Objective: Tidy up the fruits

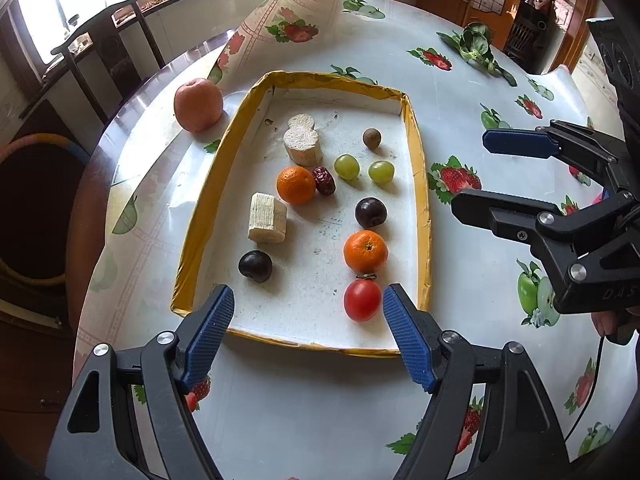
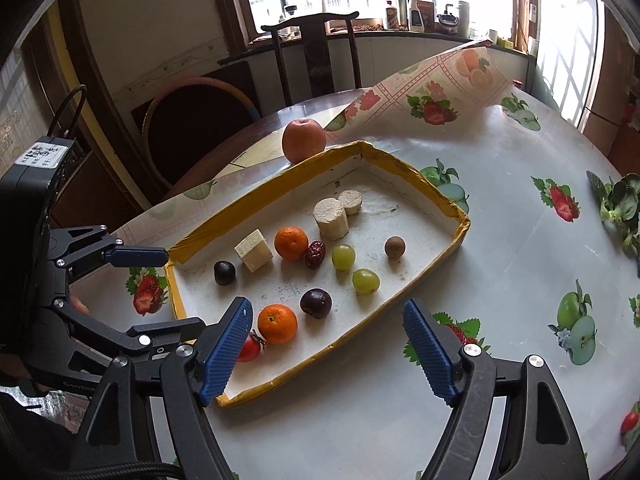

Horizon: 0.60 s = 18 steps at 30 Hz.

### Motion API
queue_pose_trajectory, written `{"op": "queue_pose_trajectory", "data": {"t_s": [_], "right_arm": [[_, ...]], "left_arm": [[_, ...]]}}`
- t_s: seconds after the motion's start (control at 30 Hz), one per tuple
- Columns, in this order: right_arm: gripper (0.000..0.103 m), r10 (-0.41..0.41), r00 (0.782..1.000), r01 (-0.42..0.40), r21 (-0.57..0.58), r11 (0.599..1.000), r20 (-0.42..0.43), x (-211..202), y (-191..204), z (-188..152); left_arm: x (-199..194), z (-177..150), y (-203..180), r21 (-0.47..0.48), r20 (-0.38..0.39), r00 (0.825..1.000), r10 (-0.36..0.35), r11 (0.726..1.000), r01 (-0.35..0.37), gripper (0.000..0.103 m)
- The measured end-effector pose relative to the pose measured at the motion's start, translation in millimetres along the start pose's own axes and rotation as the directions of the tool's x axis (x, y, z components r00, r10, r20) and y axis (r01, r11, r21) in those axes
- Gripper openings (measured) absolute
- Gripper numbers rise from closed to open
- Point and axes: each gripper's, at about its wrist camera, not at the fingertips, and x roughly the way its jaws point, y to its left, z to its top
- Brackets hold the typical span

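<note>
A yellow-rimmed white tray (image 1: 420, 168) holds two oranges (image 1: 296, 185) (image 1: 365, 251), two dark plums (image 1: 371, 212) (image 1: 255, 266), two green grapes (image 1: 346, 166), a red date (image 1: 324, 180), a small brown fruit (image 1: 371, 137), a cherry tomato (image 1: 362, 300) and pale cut pieces (image 1: 267, 218). An apple (image 1: 198, 105) stands outside the tray's far left corner. My left gripper (image 1: 308, 292) hovers open over the tray's near end, the tomato lying below beside its right finger, untouched. My right gripper (image 2: 327, 305) is open above the tray's right side, holding nothing.
Leafy greens (image 1: 476, 44) lie at the table's far right. The fruit-print tablecloth's far corner (image 1: 296, 0) is folded up. A dark chair (image 1: 100, 40) and a hoop (image 2: 192, 84) stand beyond the table's left edge.
</note>
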Motion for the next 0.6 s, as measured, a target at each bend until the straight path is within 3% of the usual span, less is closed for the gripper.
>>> {"op": "queue_pose_trajectory", "data": {"t_s": [0.6], "right_arm": [[0.082, -0.022, 1.000, 0.022, -0.062, 0.998, 0.012, -22, 19, -11]], "left_arm": [[-18, -17, 1, -0.011, 0.016, 1.000, -0.006, 1.000, 0.006, 0.077]]}}
